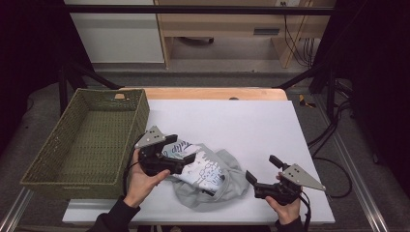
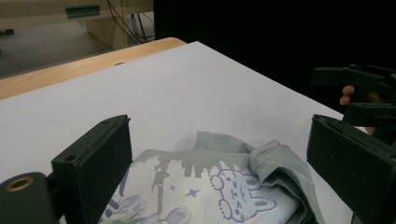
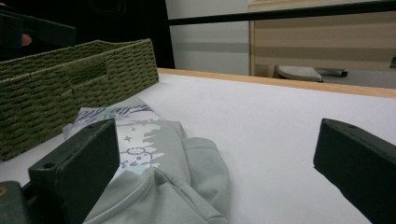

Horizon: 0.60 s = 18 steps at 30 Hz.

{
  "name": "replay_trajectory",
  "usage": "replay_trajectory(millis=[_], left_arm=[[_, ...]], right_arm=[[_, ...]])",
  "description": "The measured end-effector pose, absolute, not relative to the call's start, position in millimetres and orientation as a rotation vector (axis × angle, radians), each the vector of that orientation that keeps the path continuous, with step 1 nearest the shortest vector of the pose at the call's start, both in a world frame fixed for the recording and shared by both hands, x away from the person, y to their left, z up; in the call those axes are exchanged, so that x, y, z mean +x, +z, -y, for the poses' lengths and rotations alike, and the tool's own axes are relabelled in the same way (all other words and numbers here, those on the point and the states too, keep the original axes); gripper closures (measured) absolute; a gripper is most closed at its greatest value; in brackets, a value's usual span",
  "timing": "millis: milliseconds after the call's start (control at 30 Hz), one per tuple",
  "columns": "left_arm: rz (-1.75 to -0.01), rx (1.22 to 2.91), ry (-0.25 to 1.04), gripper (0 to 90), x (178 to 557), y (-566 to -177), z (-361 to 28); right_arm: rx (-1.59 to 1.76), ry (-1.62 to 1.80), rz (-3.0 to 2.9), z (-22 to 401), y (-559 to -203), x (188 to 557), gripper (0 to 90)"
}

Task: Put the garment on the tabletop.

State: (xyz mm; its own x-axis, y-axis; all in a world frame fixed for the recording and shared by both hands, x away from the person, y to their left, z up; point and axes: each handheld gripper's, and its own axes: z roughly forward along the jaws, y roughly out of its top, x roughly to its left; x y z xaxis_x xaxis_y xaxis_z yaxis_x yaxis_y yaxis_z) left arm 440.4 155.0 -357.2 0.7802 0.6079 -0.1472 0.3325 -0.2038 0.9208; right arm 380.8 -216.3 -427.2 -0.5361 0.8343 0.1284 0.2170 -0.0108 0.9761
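The person's right gripper point(image 1: 263, 170) hangs nearest, jaws spread wide and empty, just right of a crumpled grey-green printed cloth garment point(image 1: 210, 174); the left gripper point(image 1: 181, 150) sits over the garment's left part, jaws likewise apart, the fabric lying between them unpinched; the garment rests on the white table sheet point(image 1: 241, 121); a green woven basket point(image 1: 77, 145) stands farther left.

Grey floor point(image 1: 232, 77) across the upper frame, pale wooden desk point(image 1: 227, 24) at top centre, white wall panel point(image 1: 116, 34) upper left, dark surroundings at both sides
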Motion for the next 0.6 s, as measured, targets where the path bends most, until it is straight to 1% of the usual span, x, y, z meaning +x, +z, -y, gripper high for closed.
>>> replay_trajectory(millis=[233,500,600], left_arm=[[-0.704,1.778,0.345,6.4,425,-368,-170],[-0.734,1.724,0.389,6.3,414,-384,-187],[-0.745,1.716,0.387,6.3,409,-389,-192]], right_arm=[[1.088,1.591,-1.759,217,-427,381,0.6],[1.089,1.585,-1.759,218,-426,380,0.6],[1.091,1.588,-1.755,219,-426,380,0.6]])
